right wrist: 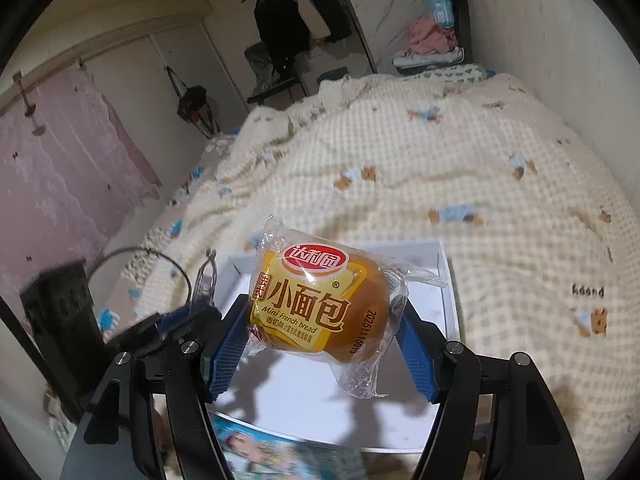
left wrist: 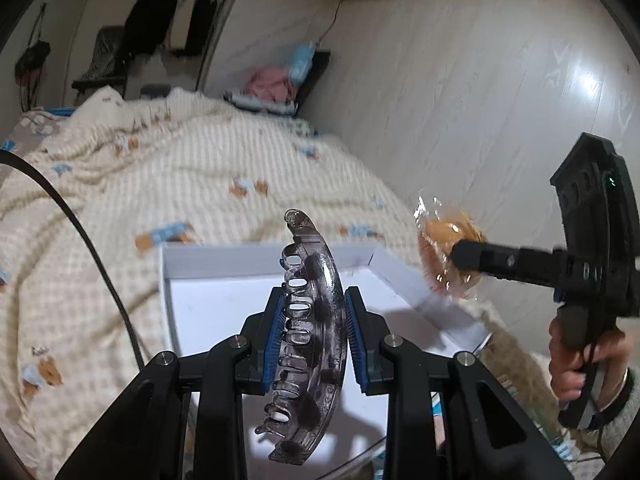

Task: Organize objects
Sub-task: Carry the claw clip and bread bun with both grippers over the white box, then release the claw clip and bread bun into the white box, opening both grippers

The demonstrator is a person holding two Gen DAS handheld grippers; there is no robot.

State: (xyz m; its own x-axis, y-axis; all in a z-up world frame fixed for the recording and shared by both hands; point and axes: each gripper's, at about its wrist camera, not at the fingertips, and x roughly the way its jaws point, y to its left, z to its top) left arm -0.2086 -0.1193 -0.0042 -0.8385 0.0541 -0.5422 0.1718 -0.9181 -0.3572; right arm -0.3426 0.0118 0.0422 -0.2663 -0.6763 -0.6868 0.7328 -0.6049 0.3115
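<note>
My left gripper (left wrist: 314, 332) is shut on a smoky translucent hair claw clip (left wrist: 310, 320), held upright between the blue pads above a white open box (left wrist: 180, 304) on the bed. My right gripper (right wrist: 320, 334) is shut on a wrapped mini French bread bun (right wrist: 320, 300) in clear and yellow packaging, also over the white box (right wrist: 450, 280). In the left wrist view the right gripper (left wrist: 460, 254) comes in from the right, held by a hand (left wrist: 576, 364), with the bun (left wrist: 448, 256) at its tip. The left gripper (right wrist: 188, 316) and the clip (right wrist: 204, 276) show at the left of the right wrist view.
The box lies on a cream checked blanket (left wrist: 160, 184) that covers the bed. A black cable (left wrist: 100, 264) runs across the blanket at the left. A wall (left wrist: 460, 100) borders the bed on the right. A printed colourful sheet (right wrist: 280, 456) lies at the box's near edge.
</note>
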